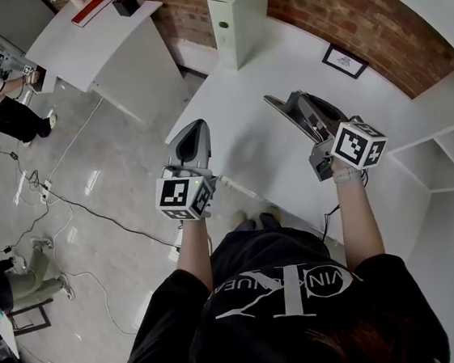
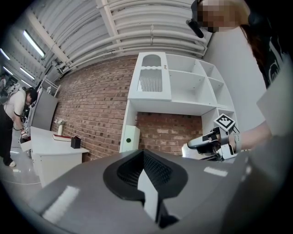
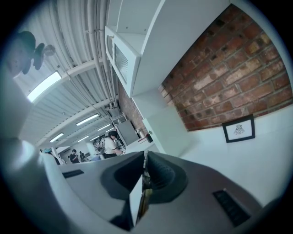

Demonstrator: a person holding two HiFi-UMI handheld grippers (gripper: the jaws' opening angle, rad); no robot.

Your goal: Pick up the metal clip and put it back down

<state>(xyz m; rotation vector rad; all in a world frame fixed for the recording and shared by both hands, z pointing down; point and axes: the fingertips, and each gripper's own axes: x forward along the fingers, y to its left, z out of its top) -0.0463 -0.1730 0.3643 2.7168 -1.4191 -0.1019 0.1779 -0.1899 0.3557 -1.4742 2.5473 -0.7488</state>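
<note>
Both pairs of jaws are clenched on nothing, left gripper (image 1: 195, 127) and right gripper (image 1: 277, 102) alike. No metal clip shows anywhere on the table (image 1: 246, 138) near the framed picture (image 1: 344, 61), so I can't judge its direction.

Metal clip (image 3: 146, 189): you see only a thin dark sliver, edge-on, pinched between the closed jaws of your right gripper (image 3: 144, 160) (too narrow to read its shape or finish). It's carried over the white table (image 1: 255, 145). The head view doesn't show it.
</note>
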